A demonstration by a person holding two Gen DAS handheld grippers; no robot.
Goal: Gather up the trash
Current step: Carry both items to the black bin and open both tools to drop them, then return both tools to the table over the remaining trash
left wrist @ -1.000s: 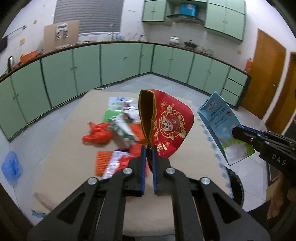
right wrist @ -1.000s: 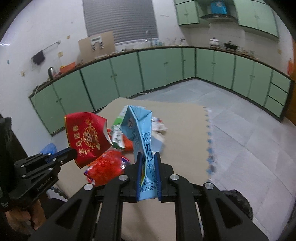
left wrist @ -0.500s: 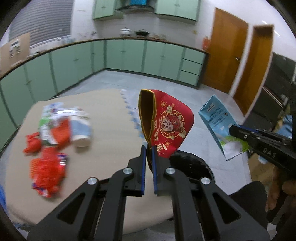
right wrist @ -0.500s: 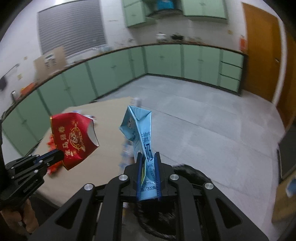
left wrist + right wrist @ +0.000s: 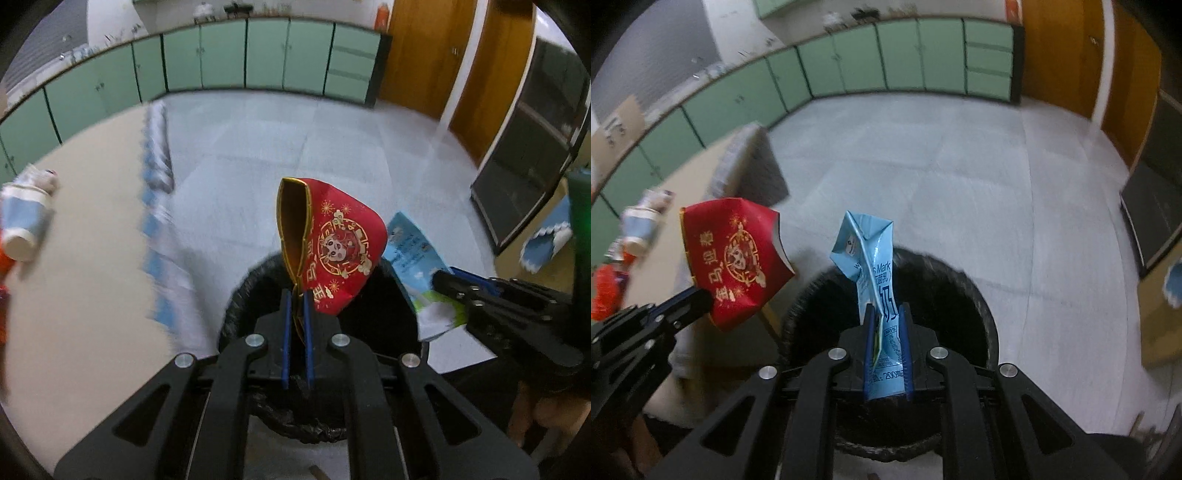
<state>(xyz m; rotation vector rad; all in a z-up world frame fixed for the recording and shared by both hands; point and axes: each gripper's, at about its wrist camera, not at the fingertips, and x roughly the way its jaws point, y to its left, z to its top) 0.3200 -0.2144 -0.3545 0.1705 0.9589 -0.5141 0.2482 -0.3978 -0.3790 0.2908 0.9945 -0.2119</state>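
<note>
Overhead, two tools [image 5: 296, 299] [image 5: 887, 314], one red packet [image 5: 336, 251], one blue carton [image 5: 875, 273], one bin [image 5: 975, 295]

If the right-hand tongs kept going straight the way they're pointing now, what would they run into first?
Probably the black-lined trash bin. The right tongs, shut on a flattened blue milk carton, aim down into its dark opening, with nothing visible in between. How deep the bin goes can't be judged.

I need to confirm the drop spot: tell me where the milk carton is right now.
The milk carton is clamped in the right claw, centre of the right wrist view, over the black bin, right of the red packet.
</note>
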